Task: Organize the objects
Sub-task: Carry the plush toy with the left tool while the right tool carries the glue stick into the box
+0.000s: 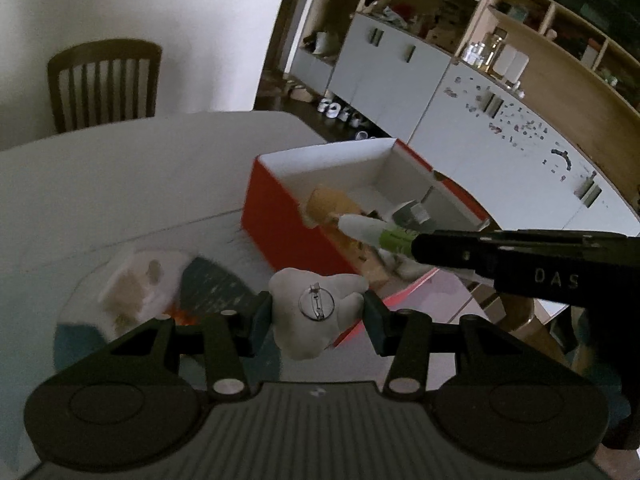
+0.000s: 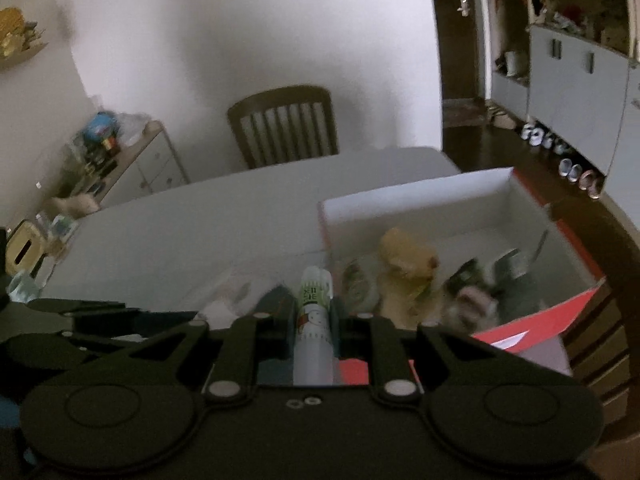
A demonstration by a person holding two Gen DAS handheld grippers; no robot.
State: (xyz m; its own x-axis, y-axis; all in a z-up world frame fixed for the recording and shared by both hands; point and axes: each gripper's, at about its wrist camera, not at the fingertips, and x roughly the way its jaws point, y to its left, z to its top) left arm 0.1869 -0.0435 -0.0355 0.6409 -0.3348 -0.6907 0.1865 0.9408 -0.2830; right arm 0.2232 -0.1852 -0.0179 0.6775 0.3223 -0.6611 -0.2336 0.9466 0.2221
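My left gripper (image 1: pixel 318 310) is shut on a white tooth-shaped plush brooch (image 1: pixel 316 312) whose metal pin faces me, held above the table just short of the red box (image 1: pixel 276 216). My right gripper (image 2: pixel 314 320) is shut on a white and green tube (image 2: pixel 314 316) with a snowman print. In the left wrist view that tube (image 1: pixel 380 234) pokes out of the right gripper (image 1: pixel 416 246) over the box's near rim. The box has white inner walls (image 2: pixel 420 200) and holds a tan plush toy (image 2: pixel 404 256), a grey metal piece (image 1: pixel 412 214) and several other small items.
A plate (image 1: pixel 132 280) with blurred odds and ends lies on the white table (image 1: pixel 120 184) left of the box. A wooden chair (image 2: pixel 284 124) stands behind the table. Grey cabinets (image 1: pixel 400 80) and shelves line the right wall; a cluttered sideboard (image 2: pixel 120 152) stands at the left.
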